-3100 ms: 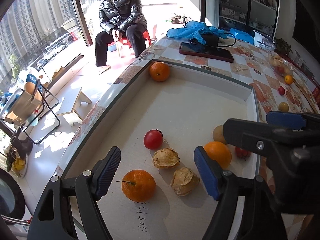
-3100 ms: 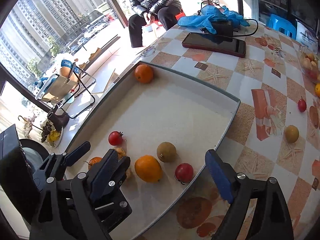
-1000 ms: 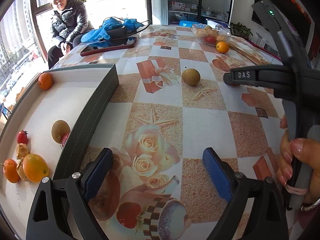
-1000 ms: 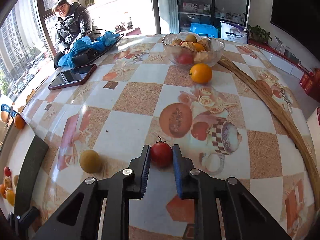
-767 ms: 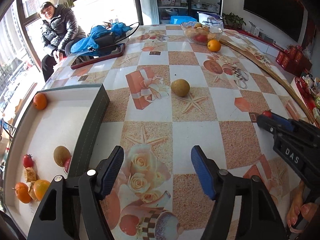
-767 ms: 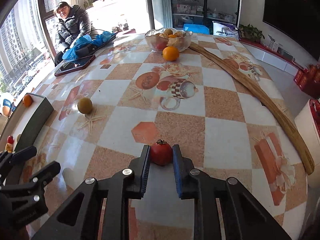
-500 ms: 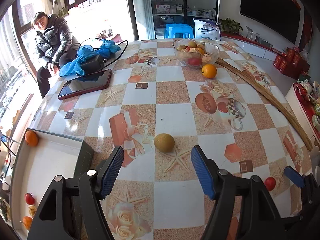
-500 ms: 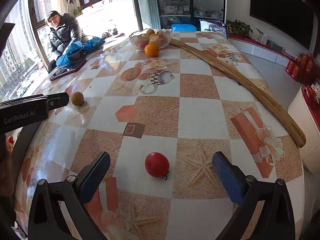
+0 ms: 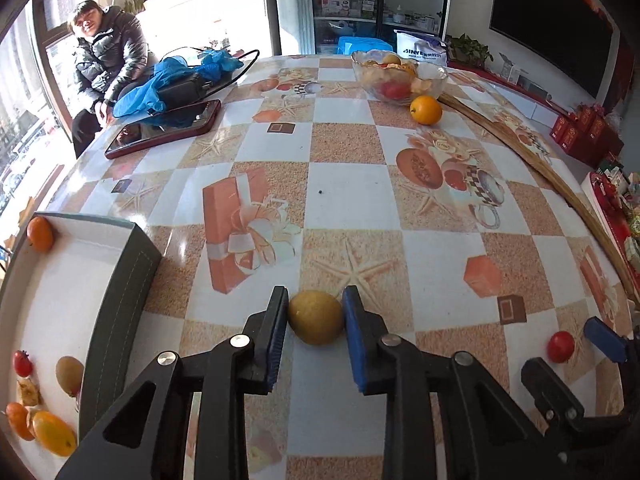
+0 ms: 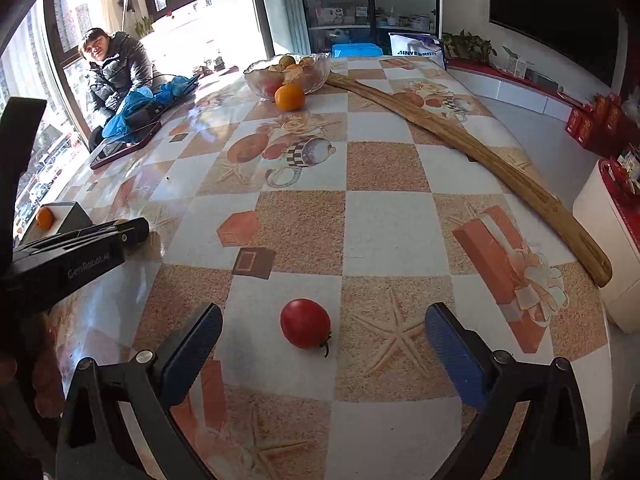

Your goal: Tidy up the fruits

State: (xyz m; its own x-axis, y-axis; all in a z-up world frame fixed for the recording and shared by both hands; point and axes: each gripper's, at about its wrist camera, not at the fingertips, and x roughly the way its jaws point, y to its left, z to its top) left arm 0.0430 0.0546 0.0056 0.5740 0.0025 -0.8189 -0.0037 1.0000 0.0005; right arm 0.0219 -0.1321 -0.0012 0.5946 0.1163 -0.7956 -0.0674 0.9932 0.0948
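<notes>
My left gripper (image 9: 315, 326) is shut on a round yellow-brown fruit (image 9: 316, 322) that rests on the patterned table. My right gripper (image 10: 322, 340) is open, its pads wide on either side of a red tomato (image 10: 305, 323) lying on the table; the tomato also shows in the left wrist view (image 9: 561, 346). A white tray with a grey rim (image 9: 120, 280) at the left holds several fruits: oranges (image 9: 40, 233), a kiwi (image 9: 69, 369) and a small tomato (image 9: 22, 363). A glass bowl of fruit (image 9: 400, 76) stands at the far side with an orange (image 9: 426, 109) beside it.
A phone in a red case (image 9: 164, 130) and a blue cloth over a black device (image 9: 180, 80) lie at the far left. A long wooden strip (image 10: 472, 146) runs along the table's right edge. A person in a black jacket (image 9: 104, 60) sits beyond the table.
My left gripper has moved onto the yellow-brown fruit and shut on it. My right gripper stays open around the tomato it let go of.
</notes>
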